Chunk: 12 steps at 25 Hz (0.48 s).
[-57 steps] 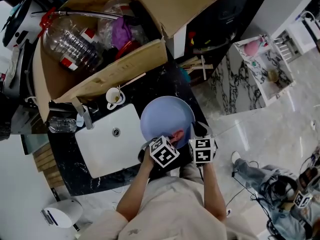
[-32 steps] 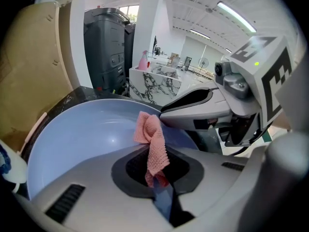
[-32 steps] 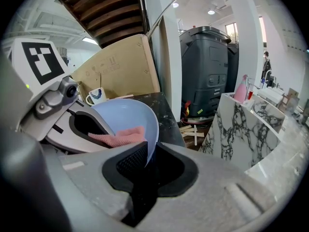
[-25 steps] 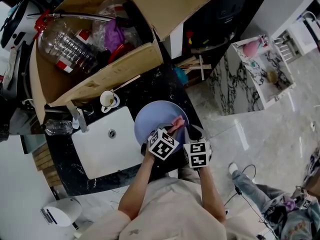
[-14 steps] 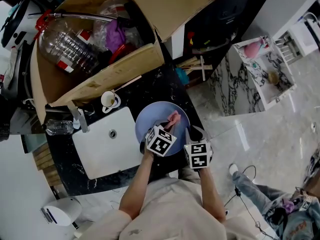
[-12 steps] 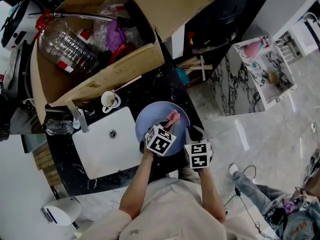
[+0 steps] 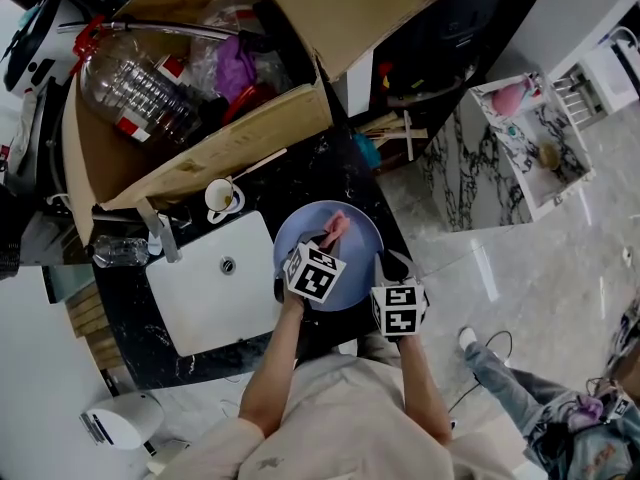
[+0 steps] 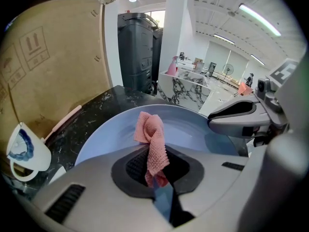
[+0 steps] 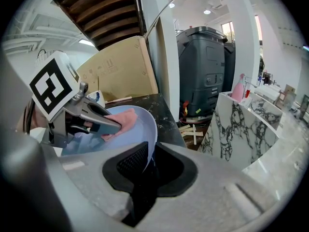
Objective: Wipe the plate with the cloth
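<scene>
**Q:** So what's different compared to a couple of seconds back?

**A:** The pink cloth (image 7: 336,226) is sitting farther up the blue plate (image 7: 356,256) now, close to the far rim. Before, it was bunching down by the near right edge. The left tool (image 7: 328,240) is reaching deeper across the plate too, and the plate itself is lying a touch closer to the white sink (image 7: 205,288).

**Q:** And the grips and arms?

**A:** The left tool is clenching the cloth. Its own view is showing the jaws pinching the lower end, with the rest flopping forward over the plate. The right tool (image 7: 384,264) is clamping the plate's near right rim, jaws closed on the edge. The plate is sitting over the black table (image 7: 335,173), just beside the sink. Both bare forearms are coming up from the bottom of the head view. The left one is angling up and to the right, and the right one is running nearly straight up. The two tools are ending up just beside each other.
</scene>
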### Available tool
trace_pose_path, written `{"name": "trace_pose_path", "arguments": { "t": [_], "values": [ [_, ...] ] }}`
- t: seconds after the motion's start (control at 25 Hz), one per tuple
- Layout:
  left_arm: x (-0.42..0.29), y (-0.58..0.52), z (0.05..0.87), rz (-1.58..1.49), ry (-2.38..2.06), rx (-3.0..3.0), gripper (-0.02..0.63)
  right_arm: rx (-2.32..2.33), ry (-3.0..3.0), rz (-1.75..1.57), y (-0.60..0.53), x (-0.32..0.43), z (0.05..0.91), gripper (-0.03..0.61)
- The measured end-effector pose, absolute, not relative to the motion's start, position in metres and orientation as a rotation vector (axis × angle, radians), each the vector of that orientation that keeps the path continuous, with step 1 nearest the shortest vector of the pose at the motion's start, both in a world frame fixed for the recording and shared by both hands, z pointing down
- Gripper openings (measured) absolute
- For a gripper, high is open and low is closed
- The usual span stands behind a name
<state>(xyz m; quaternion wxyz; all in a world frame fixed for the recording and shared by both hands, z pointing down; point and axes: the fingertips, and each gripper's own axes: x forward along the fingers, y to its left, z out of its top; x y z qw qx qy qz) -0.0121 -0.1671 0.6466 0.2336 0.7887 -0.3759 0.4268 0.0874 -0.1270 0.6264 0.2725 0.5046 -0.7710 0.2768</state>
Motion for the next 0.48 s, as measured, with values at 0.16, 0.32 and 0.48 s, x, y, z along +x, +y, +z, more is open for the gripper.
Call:
{"name": "trace_pose_path", "arguments": {
  "t": [0.16, 0.32, 0.48],
  "values": [
    [-0.025, -0.168, 0.646, 1.180, -1.065, 2.137, 0.031, 1.367, -2.069, 0.747, -0.127, 0.088, 0.627, 0.052],
    [-0.035, -0.165, 0.645, 1.197, -1.075, 2.108, 0.031, 1.373, -2.059, 0.745, -0.127, 0.089, 0.626, 0.051],
    [-0.045, -0.161, 0.644, 1.224, -1.080, 2.075, 0.031, 1.375, -2.049, 0.749, -0.127, 0.089, 0.627, 0.051]
  ]
}}
